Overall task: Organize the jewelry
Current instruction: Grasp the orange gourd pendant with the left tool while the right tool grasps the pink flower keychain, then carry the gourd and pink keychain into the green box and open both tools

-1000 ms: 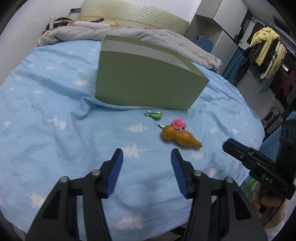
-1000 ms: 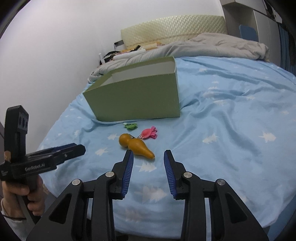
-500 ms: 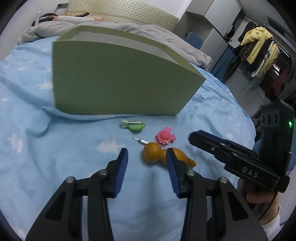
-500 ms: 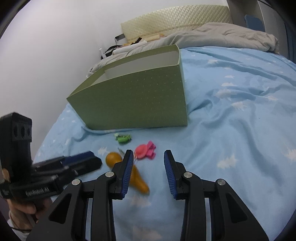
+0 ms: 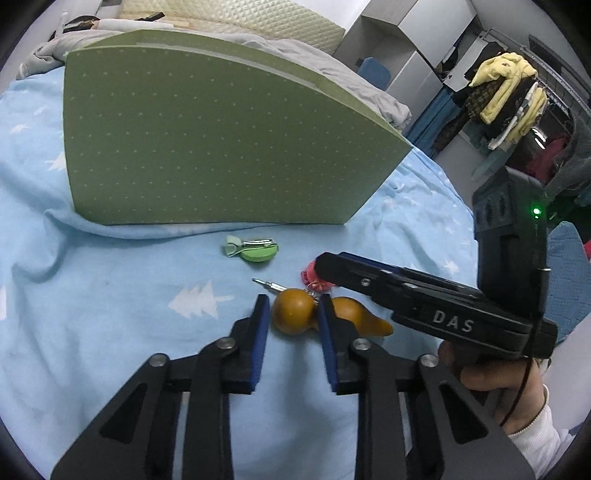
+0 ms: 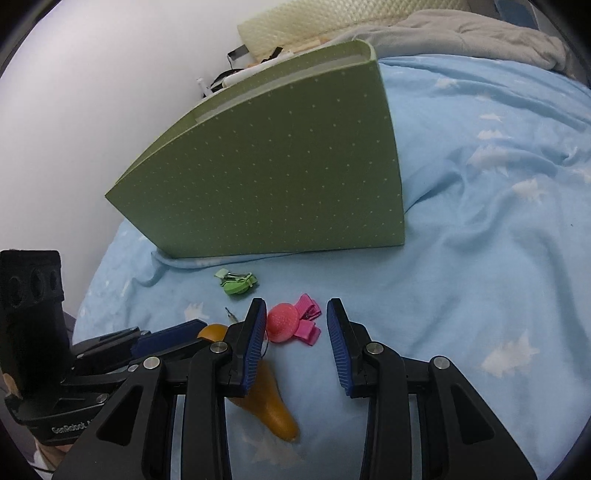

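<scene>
An orange-brown gourd charm (image 5: pixel 293 315) lies on the blue bedsheet (image 5: pixel 110 295) in front of an open green box (image 5: pixel 207 140). My left gripper (image 5: pixel 293 300) straddles the gourd's round head. Its jaws are closing, and the pads are close to the head without pressing on it. A pink hair clip (image 6: pixel 284 321) lies between the fingers of my right gripper (image 6: pixel 296 306). Those jaws are narrowing slightly and do not touch the clip. A green clip (image 6: pixel 236 284) rests nearer the green box (image 6: pixel 277 177). The gourd (image 6: pixel 273 406) is partly hidden behind my right gripper's left finger.
A grey duvet (image 5: pixel 314 55) and a cream headboard (image 5: pixel 240 18) lie behind the box. A clothes rack (image 5: pixel 509 96) and white cabinets (image 5: pixel 406 44) stand off the bed to the right. A white wall (image 6: pixel 92 92) borders the bed's left side.
Both grippers have moved forward and down to the items in front of the box. The left jaws have narrowed around the gourd's head. The right gripper has come over the pink clip.
</scene>
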### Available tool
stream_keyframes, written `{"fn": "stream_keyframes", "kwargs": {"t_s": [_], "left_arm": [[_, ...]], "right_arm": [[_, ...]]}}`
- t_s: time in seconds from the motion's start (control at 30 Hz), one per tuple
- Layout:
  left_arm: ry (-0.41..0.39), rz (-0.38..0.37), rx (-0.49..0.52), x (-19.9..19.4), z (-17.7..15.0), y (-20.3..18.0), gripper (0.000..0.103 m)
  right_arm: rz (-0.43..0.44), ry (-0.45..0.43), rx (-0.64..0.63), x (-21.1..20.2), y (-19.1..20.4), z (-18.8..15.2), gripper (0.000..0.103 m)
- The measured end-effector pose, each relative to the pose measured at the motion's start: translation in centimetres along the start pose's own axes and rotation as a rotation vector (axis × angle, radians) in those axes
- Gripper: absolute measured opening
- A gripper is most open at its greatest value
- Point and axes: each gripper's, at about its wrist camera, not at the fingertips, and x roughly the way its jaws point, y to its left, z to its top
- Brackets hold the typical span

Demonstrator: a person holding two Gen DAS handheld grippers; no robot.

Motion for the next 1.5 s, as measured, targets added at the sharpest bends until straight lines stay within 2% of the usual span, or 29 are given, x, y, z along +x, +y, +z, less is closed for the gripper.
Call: {"fn": "stream_keyframes", "kwargs": {"t_s": [0.2,0.37,0.87,1.17,1.33,1.5], "left_arm": [[-0.009,0.019,0.015,-0.3,-0.1,-0.3,0.023],[-0.016,0.06,0.029,-1.0,-0.1,-0.5,0.023],[-0.073,0.194,0.018,-5.2,-1.0,-0.9,0.023],[-0.097,0.248,-0.002,-7.1,-1.7,-0.9,0.023],[-0.12,0.268,0.007,-8.1,-1.1,-1.4,0.023],[-0.163,0.293,0.026,-9.5,0.4,-2.1,0.023]], "right_arm": [[-0.01,0.007,-0.022,0.0,0.6,-0.1,0.023],[-0.041,-0.009,-0.037,-0.5,1.2,-0.4,0.023],[-0.167,-0.102,-0.097,-5.9,3.9,-2.4,0.023],[-0.192,-0.13,-0.103,-8.8,5.7,-4.5,0.023],[-0.192,-0.168,-0.102,-10.3,6.5,-4.2,0.023],[-0.179,-0.221,-0.111,-11.5,7.6,-2.3,0.023]]}}
